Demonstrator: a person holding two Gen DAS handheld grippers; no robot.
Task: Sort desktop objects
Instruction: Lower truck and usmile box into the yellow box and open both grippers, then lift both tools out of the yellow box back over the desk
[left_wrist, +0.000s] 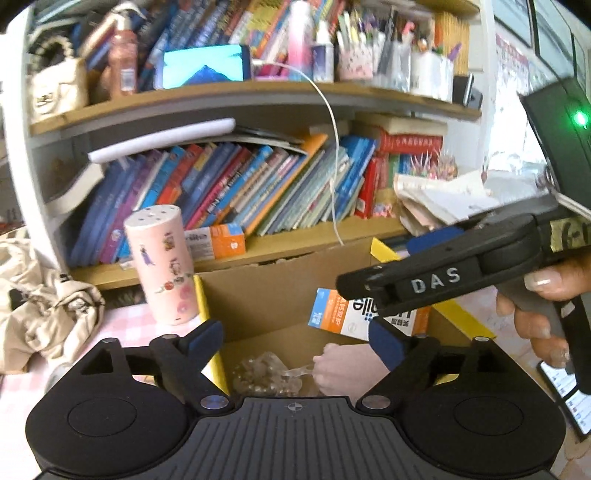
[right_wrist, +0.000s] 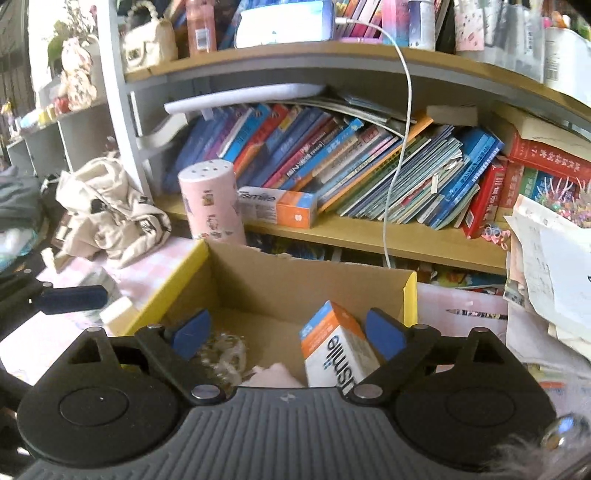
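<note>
On my left sits a crumpled cream bag (right_wrist: 114, 218), then a pink canister (right_wrist: 212, 201) on the checked desk beside the cardboard box (right_wrist: 258, 284). My left gripper (left_wrist: 295, 341) hangs over the box with jaws spread wide, nothing between them. In the box lie a clear beaded bundle (right_wrist: 225, 356), a pink cloth (right_wrist: 275, 374) and 1 orange-and-white toothpaste carton (right_wrist: 338, 347), leaning upright. My right gripper (right_wrist: 288, 332) is spread wide too, with the carton just inside its right pad; I cannot tell if they touch.
</note>
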